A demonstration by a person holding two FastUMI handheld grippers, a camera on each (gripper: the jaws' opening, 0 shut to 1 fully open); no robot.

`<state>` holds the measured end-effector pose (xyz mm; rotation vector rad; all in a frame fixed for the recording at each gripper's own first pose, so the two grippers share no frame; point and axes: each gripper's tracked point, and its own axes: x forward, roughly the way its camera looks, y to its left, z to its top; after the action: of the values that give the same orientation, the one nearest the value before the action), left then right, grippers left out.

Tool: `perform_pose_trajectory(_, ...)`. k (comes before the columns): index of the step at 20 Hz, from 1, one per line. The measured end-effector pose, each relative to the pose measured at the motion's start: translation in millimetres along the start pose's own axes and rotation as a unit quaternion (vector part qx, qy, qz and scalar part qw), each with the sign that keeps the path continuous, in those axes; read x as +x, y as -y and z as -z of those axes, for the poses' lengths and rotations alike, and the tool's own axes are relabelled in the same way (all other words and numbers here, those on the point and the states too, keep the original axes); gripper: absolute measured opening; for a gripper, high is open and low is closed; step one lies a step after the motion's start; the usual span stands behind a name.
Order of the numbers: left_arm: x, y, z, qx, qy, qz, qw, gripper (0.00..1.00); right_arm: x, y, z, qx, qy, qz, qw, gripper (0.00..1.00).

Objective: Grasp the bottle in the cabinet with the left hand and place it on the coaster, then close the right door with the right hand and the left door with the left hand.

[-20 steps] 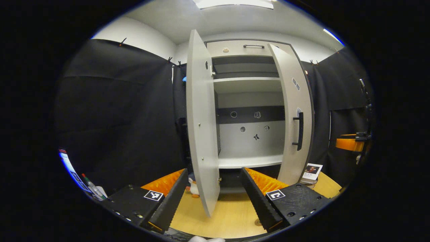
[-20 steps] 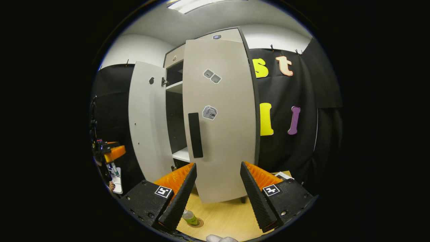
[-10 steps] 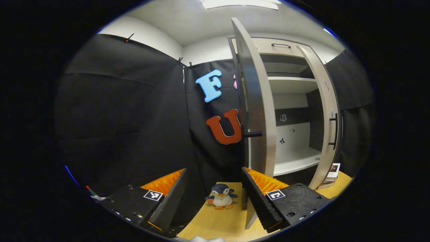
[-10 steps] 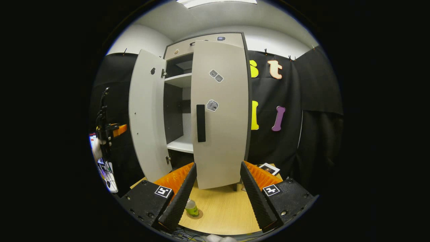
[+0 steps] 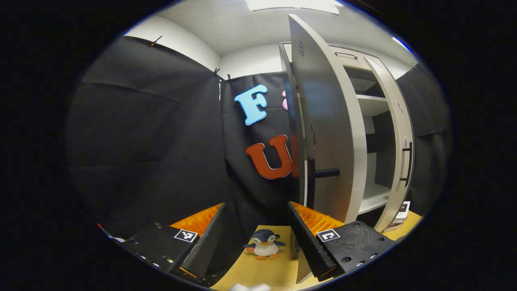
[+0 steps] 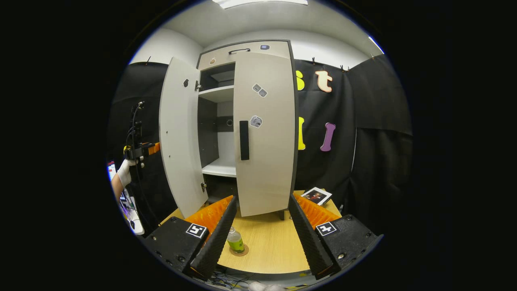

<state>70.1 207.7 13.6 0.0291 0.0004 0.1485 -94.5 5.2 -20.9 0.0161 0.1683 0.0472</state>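
Bottle (image 6: 234, 240) is set on coaster (image 6: 239, 251), before cabinet (image 6: 246, 52). Right door (image 6: 264, 133) is nearly closed; left door (image 6: 177, 137) ajar. Left gripper (image 5: 254, 238) and right gripper (image 6: 262, 234) are held open, empty, for pushing.

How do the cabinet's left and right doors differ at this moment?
In the right gripper view, the right door is nearly shut against the cabinet, while the left door stands wide open. The right door shows its outer face with a dark handle and stickers; the left door shows its plain inner face. The left gripper is raised beside the left door; nothing touches the right door. Both are tall, light grey panels.
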Motion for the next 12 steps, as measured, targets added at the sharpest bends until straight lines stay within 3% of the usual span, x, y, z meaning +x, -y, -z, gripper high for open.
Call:
perform_pose_trajectory(6,-4,11,-2,0.010,0.008,-0.008,1.000,0.89,0,-11,0,-0.006,0.000,-0.007,1.000,0.81)
perform_pose_trajectory(8,-5,22,-2,0.001,0.009,0.006,1.000,0.94,-1,-9,1,-0.007,0.000,-0.003,1.000,0.81)
perform_pose_trajectory(9,-6,29,-2,0.002,0.009,0.014,1.000,0.89,0,-8,1,-0.006,0.000,-0.001,1.000,0.81)
perform_pose_trajectory(11,-7,42,-4,0.007,0.011,0.030,0.999,0.94,2,-4,1,-0.005,-0.001,0.003,1.000,0.81)
perform_pose_trajectory(12,-8,50,-4,0.002,0.012,0.038,0.999,0.89,3,-3,0,-0.004,-0.001,0.006,1.000,0.81)
